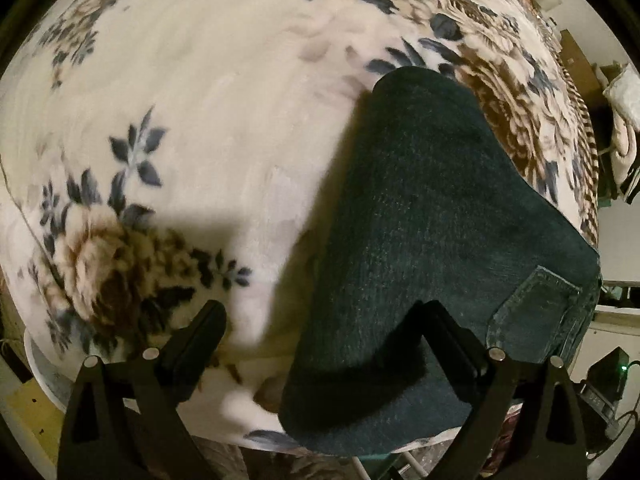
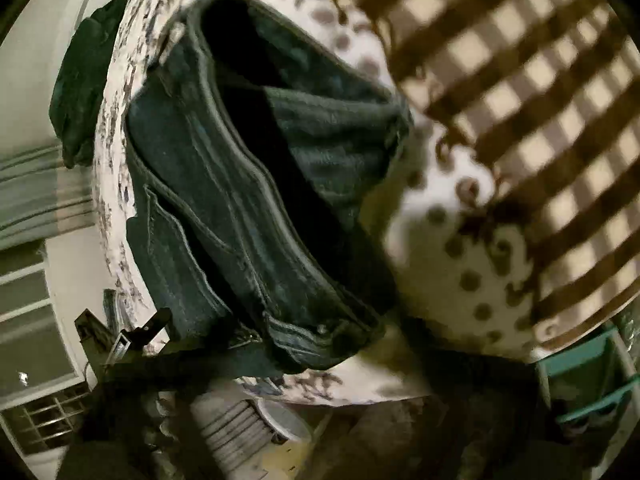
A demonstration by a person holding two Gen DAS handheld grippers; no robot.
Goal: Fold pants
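Observation:
Dark blue jeans (image 1: 432, 240) lie folded on a floral blanket, a back pocket (image 1: 536, 304) showing at the right. My left gripper (image 1: 324, 328) is open above the near end of the jeans; its right finger (image 1: 452, 340) is over the denim, its left finger (image 1: 196, 340) over the blanket. In the right wrist view the jeans' waistband (image 2: 256, 184) fills the middle, blurred. My right gripper's fingers are a dark blur at the bottom, and their state is unclear.
The floral blanket (image 1: 200, 120) covers the bed. A brown checked cloth (image 2: 520, 100) lies to the right. A dark garment (image 2: 80, 80) hangs at the bed's left edge. A white round tub (image 2: 280, 420) and a teal rack (image 2: 580, 392) stand below the bed edge.

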